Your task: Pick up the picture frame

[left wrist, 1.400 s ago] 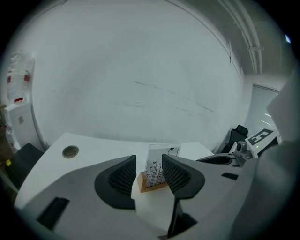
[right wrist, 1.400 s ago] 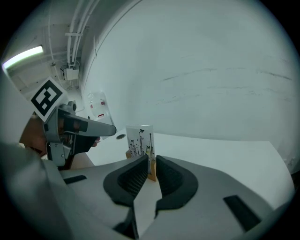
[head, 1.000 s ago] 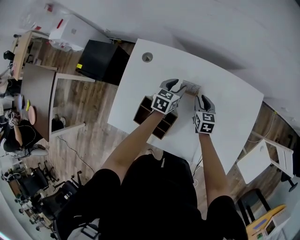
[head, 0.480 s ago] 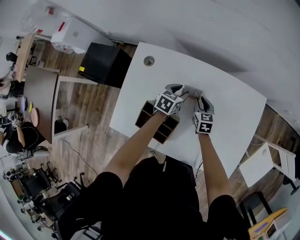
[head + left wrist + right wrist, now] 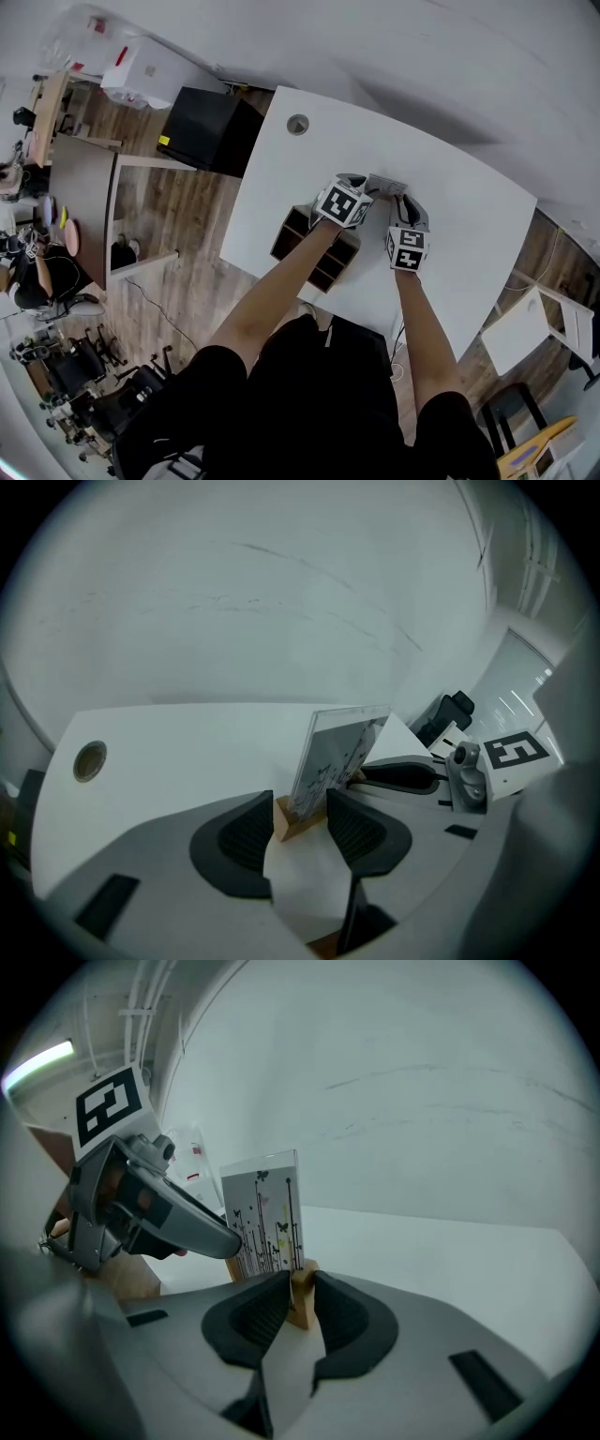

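Grasp made: my left hand-held gripper [image 5: 300,822] and right hand-held gripper [image 5: 300,1312] each clamp the picture frame [image 5: 267,1208] by its wooden base [image 5: 301,1299] — next, I judge, a level lift off the counter [image 5: 450,1241].

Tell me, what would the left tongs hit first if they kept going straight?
The picture frame: its wooden base sits right between the left tongs. Beyond it looks like only white table, though depth is hard to judge.
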A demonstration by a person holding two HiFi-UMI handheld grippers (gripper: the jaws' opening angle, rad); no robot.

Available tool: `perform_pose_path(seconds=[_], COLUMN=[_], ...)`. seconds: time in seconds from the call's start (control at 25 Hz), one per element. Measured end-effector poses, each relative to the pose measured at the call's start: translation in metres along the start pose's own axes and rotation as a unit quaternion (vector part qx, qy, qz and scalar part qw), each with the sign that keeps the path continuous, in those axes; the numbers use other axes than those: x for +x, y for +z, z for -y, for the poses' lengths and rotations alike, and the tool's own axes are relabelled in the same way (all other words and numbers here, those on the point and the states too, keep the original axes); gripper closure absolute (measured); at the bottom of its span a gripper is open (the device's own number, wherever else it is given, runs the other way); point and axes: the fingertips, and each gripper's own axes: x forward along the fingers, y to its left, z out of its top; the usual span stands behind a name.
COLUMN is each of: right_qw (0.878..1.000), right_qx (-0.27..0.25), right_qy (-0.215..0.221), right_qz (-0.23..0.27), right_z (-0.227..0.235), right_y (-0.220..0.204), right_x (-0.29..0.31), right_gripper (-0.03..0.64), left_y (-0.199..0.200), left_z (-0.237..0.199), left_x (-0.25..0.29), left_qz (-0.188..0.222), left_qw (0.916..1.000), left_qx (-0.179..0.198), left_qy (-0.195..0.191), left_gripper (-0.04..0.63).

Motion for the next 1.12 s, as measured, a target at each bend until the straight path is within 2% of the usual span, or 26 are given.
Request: perform_pose_path(seconds=[0.32, 0.48, 0.76, 1.12], right_qw=[1.0, 1.0, 1.0, 0.999], right_qx=[0.007, 0.017, 0.021, 0.039], right_qy=[-0.01, -0.003, -0.002, -0.016], right_qz=[0.009, 0.008, 0.003, 0.03], right_z=[0.003, 0.005, 0.007, 0.011], right_y=[0.0, 0.001, 0.004, 0.016], right_x=[0.0, 0.003, 0.008, -0.01], right_gripper=[0.537, 0.537, 0.541, 0.546], left_y=[-0.003, -0.005, 0.001, 0.006], left_z=[-0.002, -0.004, -0.008, 0.001], left_x=[0.005, 0.008, 0.01, 0.005], left_qz=[-0.037, -0.042, -0.024, 0.011], left_qw=[0.9993, 0.9991, 0.9993, 0.9996], left_qx=[-0.005, -0.009, -0.005, -0.01], left_qy=[-0.001, 0.008, 0.026, 0.022], left_gripper=[0.417, 0.44, 0.451, 0.453])
